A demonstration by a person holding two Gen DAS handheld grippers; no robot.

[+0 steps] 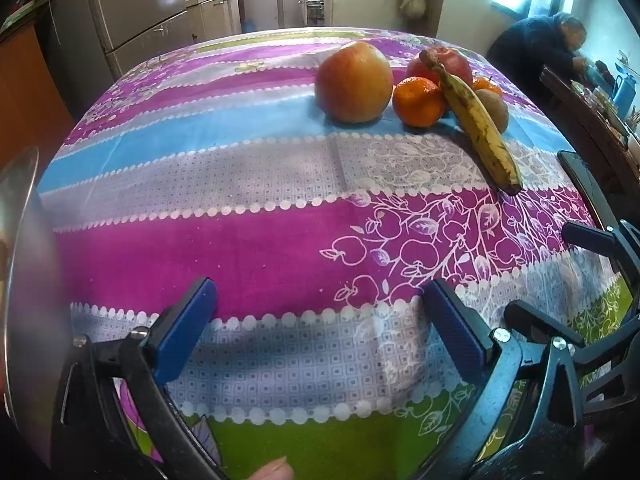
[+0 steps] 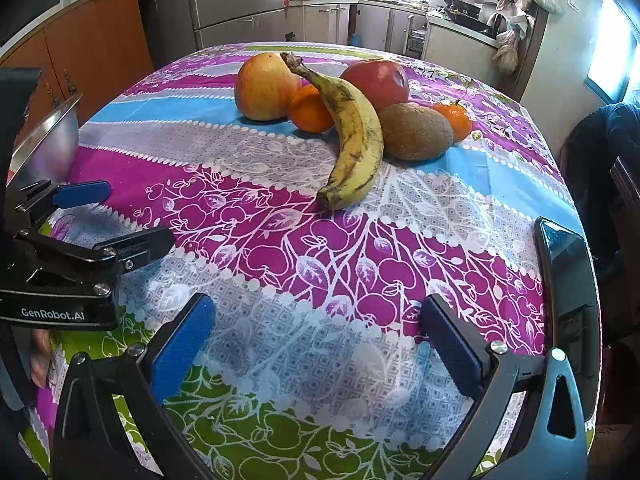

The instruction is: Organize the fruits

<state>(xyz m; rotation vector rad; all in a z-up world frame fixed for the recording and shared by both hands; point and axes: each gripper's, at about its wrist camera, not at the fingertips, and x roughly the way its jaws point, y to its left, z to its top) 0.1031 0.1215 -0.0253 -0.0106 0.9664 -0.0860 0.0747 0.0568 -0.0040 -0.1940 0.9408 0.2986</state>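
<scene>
Both hand-held grippers, left [image 1: 318,328] and right [image 2: 318,336], gaping, low over tablecloth [image 2: 304,264].

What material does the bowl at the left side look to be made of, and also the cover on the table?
The bowl looks like metal, probably stainless steel: it is silver-grey with a smooth wall and a thin bright rim. The table cover looks like printed cloth or thin plastic sheet; fold creases and a slight sheen show, so I cannot tell which.

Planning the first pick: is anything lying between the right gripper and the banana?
Nothing visible. Only bare tablecloth lies between the open right gripper and the banana; its near tip points toward the gripper, while the other fruits sit behind it.
</scene>
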